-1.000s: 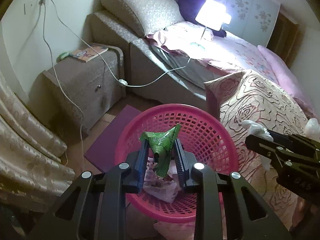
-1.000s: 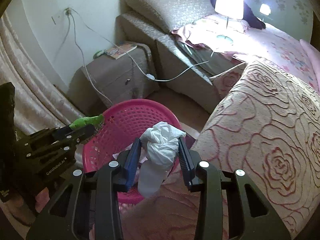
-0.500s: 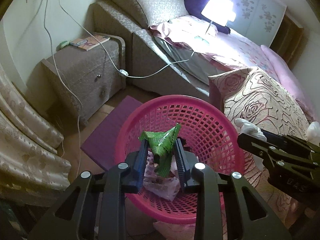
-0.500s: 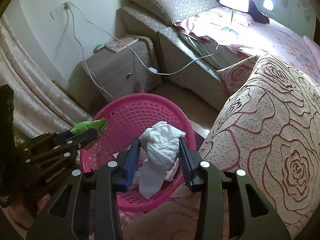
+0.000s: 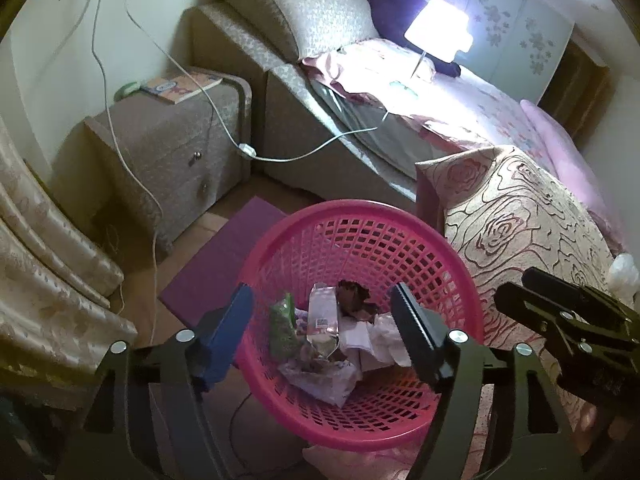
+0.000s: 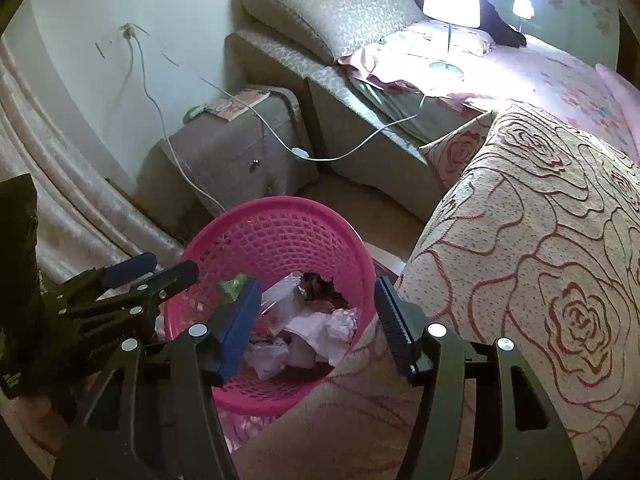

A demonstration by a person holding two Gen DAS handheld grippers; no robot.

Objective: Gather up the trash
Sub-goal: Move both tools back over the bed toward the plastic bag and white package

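A pink plastic basket (image 5: 360,210) (image 6: 276,202) stands on the floor under both grippers, holding several pieces of trash. A green wrapper (image 5: 282,324) (image 6: 234,284) lies at its left side and a crumpled white paper (image 6: 340,324) (image 5: 384,332) lies among the rest. My left gripper (image 5: 320,304) hangs over the basket, jaws opening, with nothing held between them. My right gripper (image 6: 316,288) is also above the basket, jaws opening and empty. Each gripper shows in the other's view: the right one (image 5: 516,284), the left one (image 6: 168,266).
A rose-patterned quilt (image 6: 540,260) presses against the basket's right side. A padded nightstand (image 5: 168,152) with a book stands behind, with a white cable (image 5: 280,158) running to the bed and its lit lamp (image 5: 438,34). Curtains (image 5: 44,280) hang at left; a purple mat (image 5: 224,252) lies on the floor.
Both grippers have opened. The green wrapper has dropped from the left one and the white paper from the right one; both now lie in the basket.
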